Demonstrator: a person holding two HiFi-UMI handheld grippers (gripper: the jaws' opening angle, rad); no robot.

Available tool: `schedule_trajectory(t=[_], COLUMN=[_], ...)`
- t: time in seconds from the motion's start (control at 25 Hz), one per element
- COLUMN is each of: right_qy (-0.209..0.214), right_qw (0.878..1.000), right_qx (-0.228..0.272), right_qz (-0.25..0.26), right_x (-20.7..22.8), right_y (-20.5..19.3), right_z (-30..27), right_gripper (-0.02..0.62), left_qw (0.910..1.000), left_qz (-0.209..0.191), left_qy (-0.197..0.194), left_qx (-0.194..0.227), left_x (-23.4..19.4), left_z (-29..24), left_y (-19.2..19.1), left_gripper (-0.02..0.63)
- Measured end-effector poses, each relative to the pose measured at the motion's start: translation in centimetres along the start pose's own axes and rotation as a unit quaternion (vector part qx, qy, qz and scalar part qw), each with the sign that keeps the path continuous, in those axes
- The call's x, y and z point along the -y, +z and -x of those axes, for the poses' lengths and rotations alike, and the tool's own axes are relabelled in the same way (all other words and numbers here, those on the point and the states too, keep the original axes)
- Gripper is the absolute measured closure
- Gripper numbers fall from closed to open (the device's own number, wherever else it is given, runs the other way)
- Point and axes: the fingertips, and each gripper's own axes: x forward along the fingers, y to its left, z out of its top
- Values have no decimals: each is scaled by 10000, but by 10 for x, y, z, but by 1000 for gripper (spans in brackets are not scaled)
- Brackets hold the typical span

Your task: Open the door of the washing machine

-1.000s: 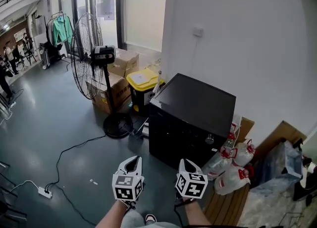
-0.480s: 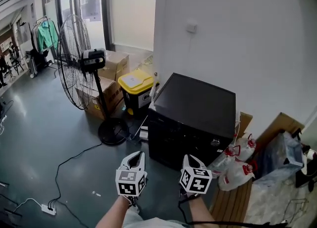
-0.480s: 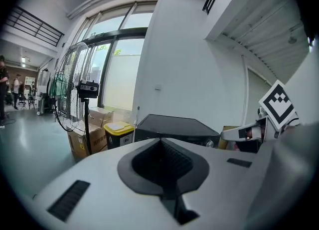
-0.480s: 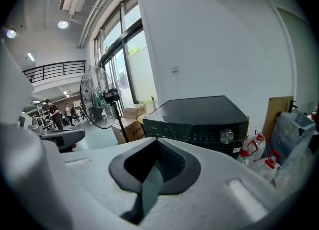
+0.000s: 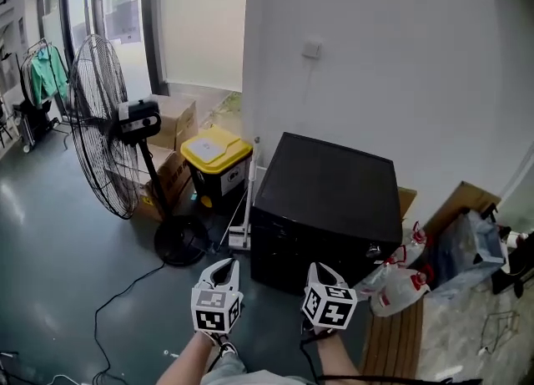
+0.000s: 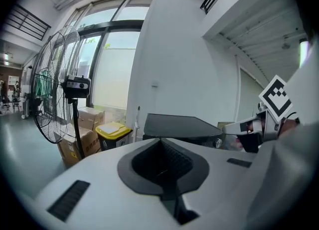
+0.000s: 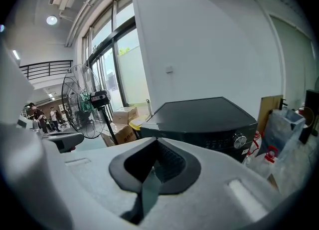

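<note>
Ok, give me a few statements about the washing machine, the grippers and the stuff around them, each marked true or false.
1. No door on the black box-shaped washing machine stands open. True.
2. The left gripper has its jaws clamped on the machine's knob. False: the jaws are shut on nothing, short of the machine.
3. The yellow-lidded bin stands right of the machine in the head view. False: it stands left of it.
4. The big black pedestal fan stands left of that bin. True.
5. Clear plastic jugs with red caps lie right of the machine. True.
</note>
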Motion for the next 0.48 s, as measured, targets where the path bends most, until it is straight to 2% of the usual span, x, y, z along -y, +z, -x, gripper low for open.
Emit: schedule_trajectory(t=[0.32, 0.48], right_qy=[-688, -853], right_qw=[9975, 9960], right_qx=[-111, -209], right_qz=[-145, -186], right_x=[-2, -7], right_y=[-5, -11], right_z=[-33, -41], right_gripper=[591, 591], left_qw=[9980, 9957], left_qz=[-39, -108], left_qy=[-572, -795], left_qx=[-265, -465], left_x=[-36, -42], left_z=[-51, -67], left_y=[-8, -18], left_gripper=[601, 601])
